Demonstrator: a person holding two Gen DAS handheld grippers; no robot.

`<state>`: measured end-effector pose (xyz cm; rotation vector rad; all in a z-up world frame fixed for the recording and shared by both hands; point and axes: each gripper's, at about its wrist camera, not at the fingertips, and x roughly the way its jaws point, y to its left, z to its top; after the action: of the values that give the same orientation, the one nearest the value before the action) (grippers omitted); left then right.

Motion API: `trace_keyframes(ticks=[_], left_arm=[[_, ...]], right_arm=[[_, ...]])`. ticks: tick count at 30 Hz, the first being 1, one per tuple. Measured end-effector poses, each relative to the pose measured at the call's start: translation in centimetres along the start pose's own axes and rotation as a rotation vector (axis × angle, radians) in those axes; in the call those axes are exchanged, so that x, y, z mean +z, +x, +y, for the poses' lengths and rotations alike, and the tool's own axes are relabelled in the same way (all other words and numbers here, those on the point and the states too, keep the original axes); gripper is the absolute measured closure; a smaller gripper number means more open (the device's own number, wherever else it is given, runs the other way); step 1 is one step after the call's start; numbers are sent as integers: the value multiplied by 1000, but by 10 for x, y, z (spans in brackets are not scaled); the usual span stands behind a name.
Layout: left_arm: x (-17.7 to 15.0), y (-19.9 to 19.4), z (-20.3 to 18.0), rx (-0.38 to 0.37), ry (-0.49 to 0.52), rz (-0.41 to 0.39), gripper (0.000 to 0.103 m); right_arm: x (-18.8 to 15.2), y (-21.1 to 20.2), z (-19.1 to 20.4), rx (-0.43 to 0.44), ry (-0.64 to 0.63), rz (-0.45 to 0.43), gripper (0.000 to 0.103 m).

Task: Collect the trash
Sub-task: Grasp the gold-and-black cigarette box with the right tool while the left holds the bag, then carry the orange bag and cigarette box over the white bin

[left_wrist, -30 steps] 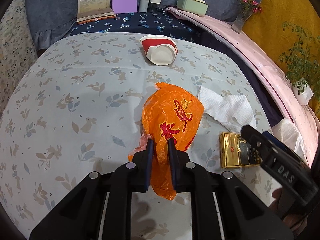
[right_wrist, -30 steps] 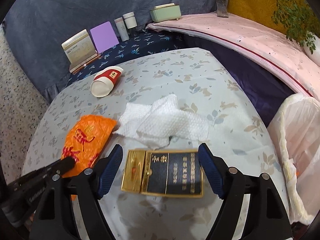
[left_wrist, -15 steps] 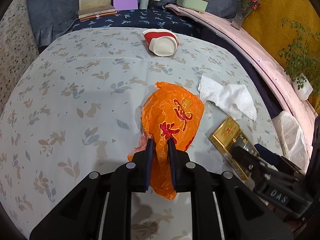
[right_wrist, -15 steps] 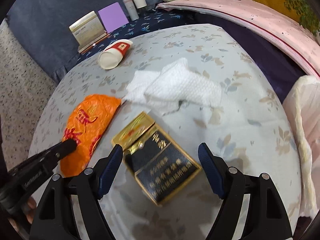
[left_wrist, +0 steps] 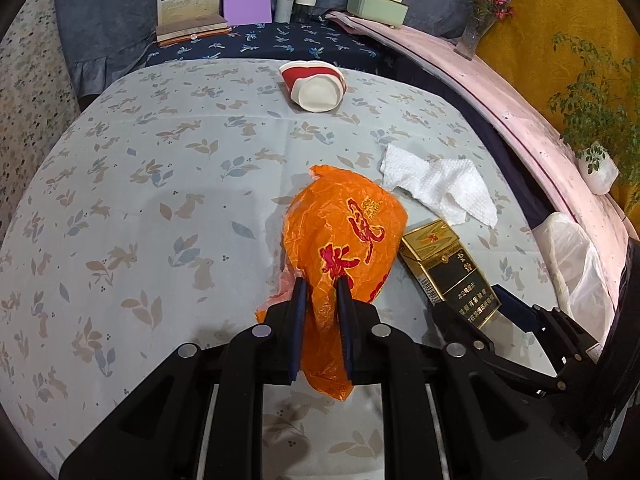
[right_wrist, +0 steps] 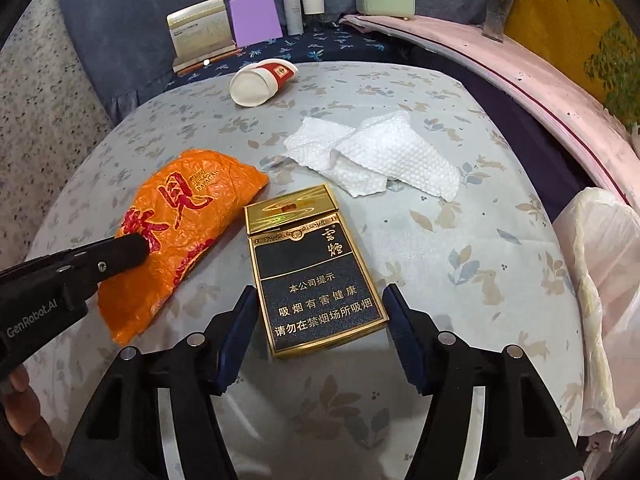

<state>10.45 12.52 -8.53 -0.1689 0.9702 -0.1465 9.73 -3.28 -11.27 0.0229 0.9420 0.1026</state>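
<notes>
My left gripper (left_wrist: 322,280) is shut on a crumpled orange plastic bag (left_wrist: 344,232) with red characters, which lies on the floral tablecloth. The same bag (right_wrist: 180,220) shows at the left of the right wrist view, with the left gripper's finger on it. A gold and black cigarette box (right_wrist: 312,272) lies flat between the fingers of my right gripper (right_wrist: 320,300); its jaws are closing and small gaps remain on both sides of the box. In the left wrist view the box (left_wrist: 448,264) sits just right of the bag. A white paper towel (right_wrist: 376,160) and a tipped red and white paper cup (right_wrist: 260,82) lie farther back.
A bin lined with a pale plastic bag (right_wrist: 608,288) stands off the table's right edge. Behind the table a dark shelf carries a calendar stand (right_wrist: 200,36), a purple card (right_wrist: 256,18), two bottles and a green box (right_wrist: 384,0). A pink-covered ledge (right_wrist: 540,76) runs along the right.
My right gripper has come forward and rolled, so the cigarette box now lies lengthwise between its narrower fingers. The left gripper keeps its hold on the orange bag.
</notes>
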Motion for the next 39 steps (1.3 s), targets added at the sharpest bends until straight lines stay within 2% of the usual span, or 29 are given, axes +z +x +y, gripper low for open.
trace_keyframes(ticks=[10, 19, 28, 39], left_arm=[[7, -25, -30, -42, 42, -55, 88], [11, -38, -71, -91, 108, -82, 88], [12, -39, -123, -140, 192, -87, 88], [5, -30, -198, -224, 312, -63, 88]], right_arm=[[7, -44, -18, -13, 53, -104, 43], [6, -75, -52, -48, 128, -167, 45], [0, -106, -99, -98, 215, -236, 45], [-16, -137, -177, -199, 363, -296, 45]])
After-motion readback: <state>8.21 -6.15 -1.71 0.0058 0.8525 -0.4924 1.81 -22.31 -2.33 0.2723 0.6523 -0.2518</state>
